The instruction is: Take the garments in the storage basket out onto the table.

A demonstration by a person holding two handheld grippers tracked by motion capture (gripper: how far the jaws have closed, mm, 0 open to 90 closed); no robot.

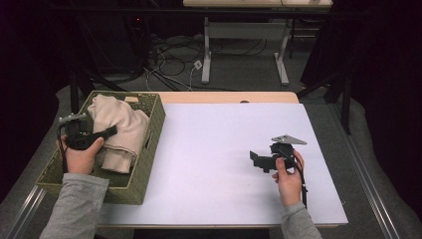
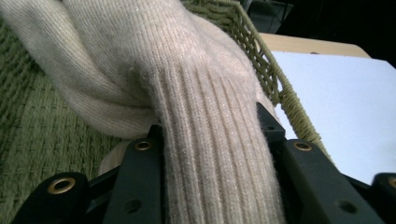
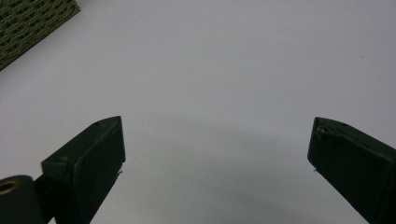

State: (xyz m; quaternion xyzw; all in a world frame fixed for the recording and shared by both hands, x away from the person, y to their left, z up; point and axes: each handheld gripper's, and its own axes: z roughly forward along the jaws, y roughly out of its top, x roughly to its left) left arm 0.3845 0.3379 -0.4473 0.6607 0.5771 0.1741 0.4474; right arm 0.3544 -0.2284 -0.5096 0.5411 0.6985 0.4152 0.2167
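Sweater (image 2: 187, 93): cream knit, bunched in the basket (image 1: 154, 127) at the tabletop's left end. Left tongs (image 1: 110, 131) closed on it; in the left gripper view the ribbed band, a cuff or hem, runs straight between the two black jaws, pinched tight. Right tongs (image 3: 215, 154) spread wide, holding nothing, hovering low over the white sheet (image 1: 224, 144) well apart from the basket; basket corner (image 3: 32, 23) just visible top left of the right gripper view.

Risks, judged from here:
- Grip is on one ribbed band only, so a lift would likely trail the rest of the garment and drag it over the basket wall.
- Knit could snag on the woven rim; the loops look loose enough to catch.
- A sideways pull might tip or slide the light basket, since nothing is steadying it and the right tongs are far off.
- Ribbing is stretchy, so it may creep out of the jaws under load.

Look of the sweater: pale cream, soft, fine vertical ribs at the held band, plainer knit above. Folded over itself in thick rolls, heaped above the basket rim in the high view. Olive-green woven basket floor shows beside it.
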